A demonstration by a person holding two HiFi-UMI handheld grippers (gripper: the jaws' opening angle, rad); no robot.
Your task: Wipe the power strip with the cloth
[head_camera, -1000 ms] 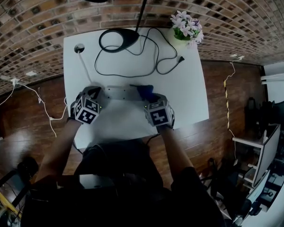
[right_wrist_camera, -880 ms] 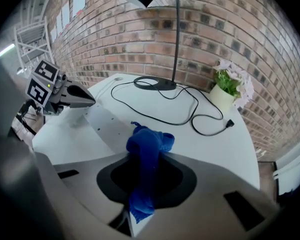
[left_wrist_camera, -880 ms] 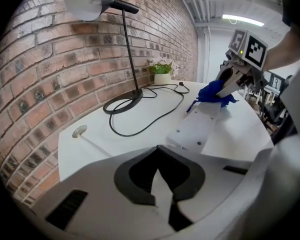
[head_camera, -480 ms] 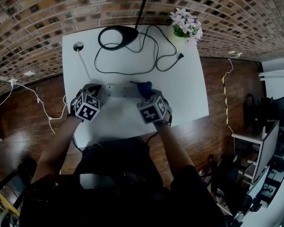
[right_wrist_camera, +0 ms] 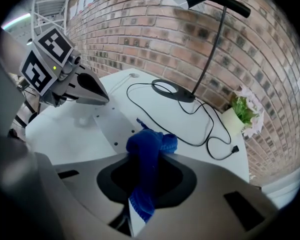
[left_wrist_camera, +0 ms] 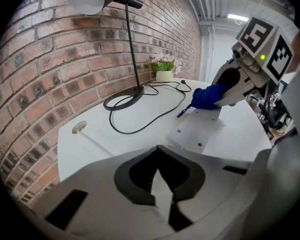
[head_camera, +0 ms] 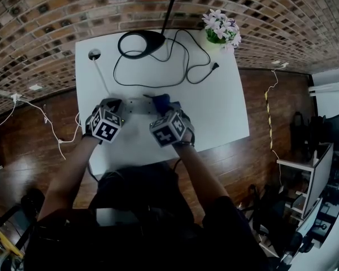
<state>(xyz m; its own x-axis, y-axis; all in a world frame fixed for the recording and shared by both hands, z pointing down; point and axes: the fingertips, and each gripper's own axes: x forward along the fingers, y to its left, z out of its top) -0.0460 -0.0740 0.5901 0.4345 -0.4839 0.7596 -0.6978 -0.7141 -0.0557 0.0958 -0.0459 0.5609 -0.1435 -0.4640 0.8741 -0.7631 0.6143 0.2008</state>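
Note:
A white power strip (head_camera: 137, 107) lies flat on the white table (head_camera: 226, 112), its plain side with small holes facing up (left_wrist_camera: 197, 129) (right_wrist_camera: 107, 126). My left gripper (head_camera: 116, 103) (left_wrist_camera: 159, 151) is shut, and its tips (right_wrist_camera: 104, 98) rest at the strip's left end. Whether it pinches anything is hidden. My right gripper (head_camera: 165, 107) (right_wrist_camera: 150, 156) (left_wrist_camera: 225, 91) is shut on a bunched blue cloth (right_wrist_camera: 147, 146) (head_camera: 161, 100) (left_wrist_camera: 206, 97). The cloth presses on the strip a little right of its middle.
At the back of the table stand a black lamp base (head_camera: 141, 44) with its looping black cable (head_camera: 186, 66) and a flower pot (head_camera: 222, 31). A cable port (head_camera: 94, 55) with a thin white lead sits back left. A brick wall (head_camera: 56, 16) rises behind the table.
My right gripper has slid left along the strip with the blue cloth and rolled at the wrist. The left gripper has stayed put.

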